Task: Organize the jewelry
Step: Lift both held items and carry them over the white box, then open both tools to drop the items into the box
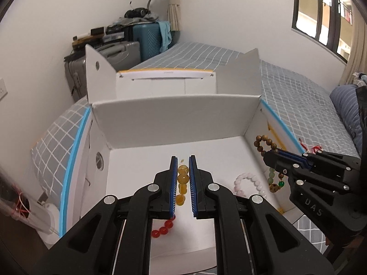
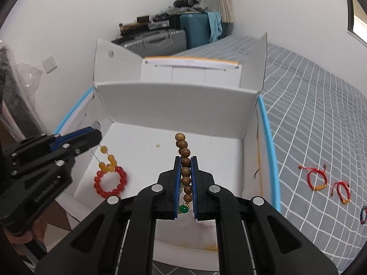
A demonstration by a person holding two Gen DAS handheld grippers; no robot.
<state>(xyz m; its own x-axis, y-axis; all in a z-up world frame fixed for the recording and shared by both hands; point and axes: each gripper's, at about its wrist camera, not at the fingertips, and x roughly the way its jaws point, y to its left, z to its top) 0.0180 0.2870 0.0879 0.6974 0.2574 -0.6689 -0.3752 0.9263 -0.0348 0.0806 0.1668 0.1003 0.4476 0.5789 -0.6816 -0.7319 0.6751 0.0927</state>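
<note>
An open white cardboard box stands on the bed. My left gripper is shut on a yellow bead bracelet, which hangs over the box floor, and shows in the right wrist view. A red bead bracelet lies on the floor under it. My right gripper is shut on a brown wooden bead bracelet with green beads, held above the box's right side; it also shows in the left wrist view. A pink bead bracelet lies on the box floor.
Two red string bracelets and a dark multicoloured one lie on the grey checked bedspread right of the box. Suitcases and clutter stand against the far wall. A pillow lies at right.
</note>
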